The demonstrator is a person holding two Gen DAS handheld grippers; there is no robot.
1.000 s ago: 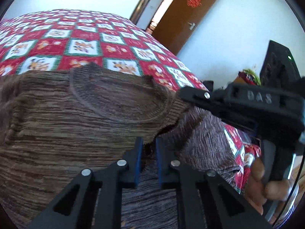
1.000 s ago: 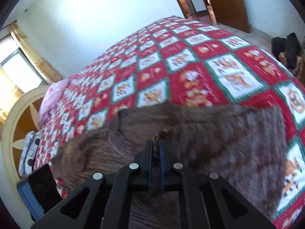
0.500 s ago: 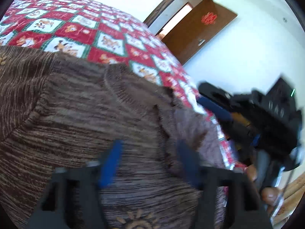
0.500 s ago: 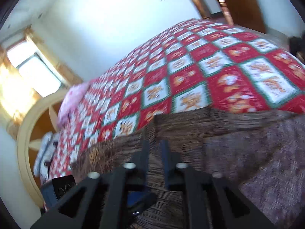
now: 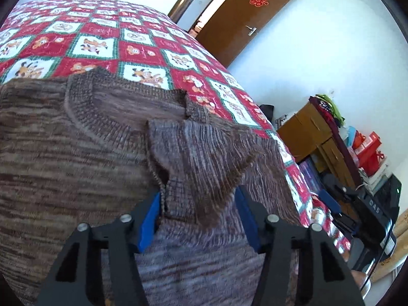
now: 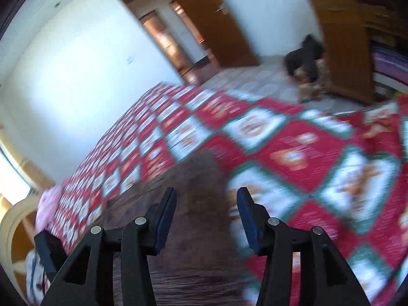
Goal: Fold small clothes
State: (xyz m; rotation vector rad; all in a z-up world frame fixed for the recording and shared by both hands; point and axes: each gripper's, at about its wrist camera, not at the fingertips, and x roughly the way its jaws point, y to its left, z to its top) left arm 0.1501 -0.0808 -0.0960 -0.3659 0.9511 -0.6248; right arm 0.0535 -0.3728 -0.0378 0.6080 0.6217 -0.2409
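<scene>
A brown striped knit sweater (image 5: pixel 76 158) lies on the red checked bedspread (image 5: pixel 107 40), neckline away from me, with its right side folded over the body. My left gripper (image 5: pixel 199 219) is open, its blue pads on either side of the folded flap's edge, not pinching it. My right gripper (image 6: pixel 206 219) is open and empty above the sweater's edge (image 6: pixel 199 178); this view is blurred by motion. The right gripper's black body (image 5: pixel 367 211) shows at the lower right of the left wrist view.
The bed's right edge drops off near a wooden cabinet (image 5: pixel 306 132) stacked with clothes and red boxes. A brown door (image 5: pixel 242 17) stands open at the back. A pink cloth (image 6: pixel 48 204) and a headboard (image 6: pixel 15 224) lie at the bed's left end.
Both grippers were shut on the sweater's edge one second ago; both have opened and let it go. The folded flap now rests on the sweater. The right gripper has swung away to the right.
</scene>
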